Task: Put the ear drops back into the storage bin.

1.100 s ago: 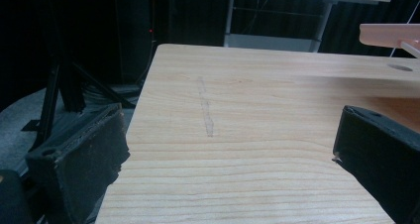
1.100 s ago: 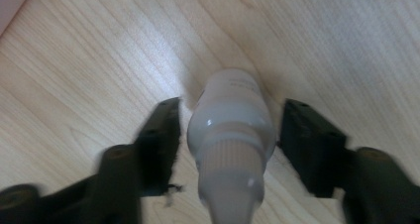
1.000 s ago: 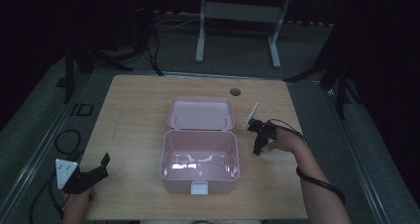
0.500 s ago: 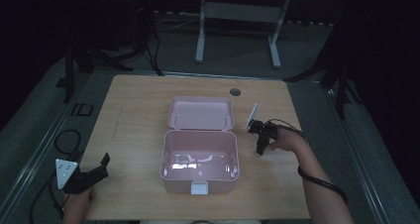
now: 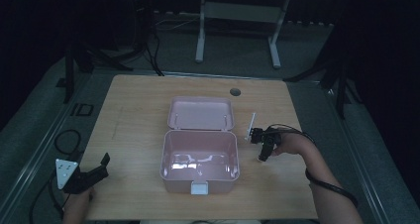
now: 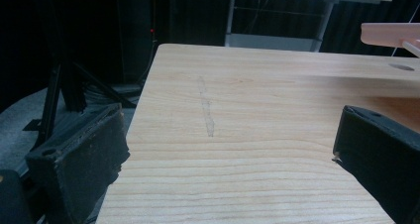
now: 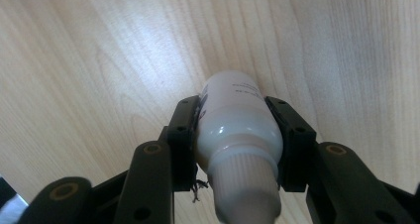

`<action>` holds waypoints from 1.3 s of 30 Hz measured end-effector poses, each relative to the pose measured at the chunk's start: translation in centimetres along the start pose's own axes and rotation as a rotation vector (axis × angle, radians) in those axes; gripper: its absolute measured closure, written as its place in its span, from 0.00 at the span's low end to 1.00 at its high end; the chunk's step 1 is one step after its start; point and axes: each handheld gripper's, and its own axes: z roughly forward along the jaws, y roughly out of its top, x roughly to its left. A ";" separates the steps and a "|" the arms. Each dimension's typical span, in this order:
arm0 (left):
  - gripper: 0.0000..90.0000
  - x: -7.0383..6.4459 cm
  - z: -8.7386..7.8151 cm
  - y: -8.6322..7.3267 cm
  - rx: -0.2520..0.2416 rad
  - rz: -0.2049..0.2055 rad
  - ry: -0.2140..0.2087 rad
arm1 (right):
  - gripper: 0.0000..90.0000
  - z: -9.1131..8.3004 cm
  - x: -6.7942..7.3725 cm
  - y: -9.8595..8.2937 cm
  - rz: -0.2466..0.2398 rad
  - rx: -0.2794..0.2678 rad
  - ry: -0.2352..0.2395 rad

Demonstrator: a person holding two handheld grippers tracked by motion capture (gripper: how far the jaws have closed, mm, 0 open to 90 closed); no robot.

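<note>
A pink box [image 5: 200, 162] stands open in the middle of the wooden table [image 5: 133, 110], its lid [image 5: 200, 113] laid back behind it. Right of the box, my right gripper [image 5: 263, 156] points down at the table. In the right gripper view it [image 7: 236, 135] is shut on a small white bottle [image 7: 237, 125] with a ribbed cap, held just above the wood. My left gripper [image 5: 99, 167] rests at the table's front left corner, open; in the left gripper view its jaws stand wide apart [image 6: 223, 149] over bare wood.
A round cable hole [image 5: 235, 91] sits near the table's far edge. The box's pink lid edge [image 6: 391, 33] shows at the upper right of the left gripper view. Cables [image 5: 64, 140] lie on the floor left of the table, a metal frame [image 5: 237, 11] behind it.
My right gripper has shifted slightly with the bottle, staying right of the box. The left gripper has not moved.
</note>
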 end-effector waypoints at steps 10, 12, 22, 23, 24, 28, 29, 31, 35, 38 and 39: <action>0.00 0.0 0.0 0.0 0.000 0.000 -0.001 | 0.66 -0.6 2.4 -0.6 -0.160 0.000 0.006; 0.00 0.0 0.0 0.0 0.000 0.001 0.000 | 0.66 -0.6 2.9 -0.7 -0.184 0.013 0.009; 0.01 0.0 0.0 0.0 0.000 0.000 0.002 | 0.66 -0.9 4.9 -0.9 -0.283 0.029 0.002; 0.01 0.0 0.0 0.0 0.000 0.000 0.002 | 0.66 -0.9 4.9 -0.9 -0.283 0.029 0.002; 0.01 0.0 0.0 0.0 0.000 0.000 0.002 | 0.66 -1.0 5.2 -0.9 -0.298 0.043 -0.004; 0.00 0.0 0.0 0.0 0.000 0.000 0.002 | 0.66 -1.5 5.5 -0.8 -0.282 0.055 -0.005; 0.01 0.0 0.0 0.0 0.001 0.000 0.002 | 0.66 -1.8 5.5 -0.8 -0.273 0.056 -0.005; 0.01 0.0 0.0 0.0 0.000 0.000 0.002 | 0.66 -2.4 5.6 -0.8 -0.264 0.054 -0.009; 0.01 0.0 0.0 0.0 0.000 0.000 0.002 | 0.66 -3.7 6.0 -0.8 -0.256 0.049 -0.009; 0.01 0.0 0.0 0.0 0.000 0.000 0.002 | 0.66 -4.6 6.3 -0.7 -0.248 0.042 -0.013; 0.01 0.0 0.0 0.0 0.000 0.000 0.002 | 0.66 -4.9 6.3 -0.7 -0.246 0.044 -0.014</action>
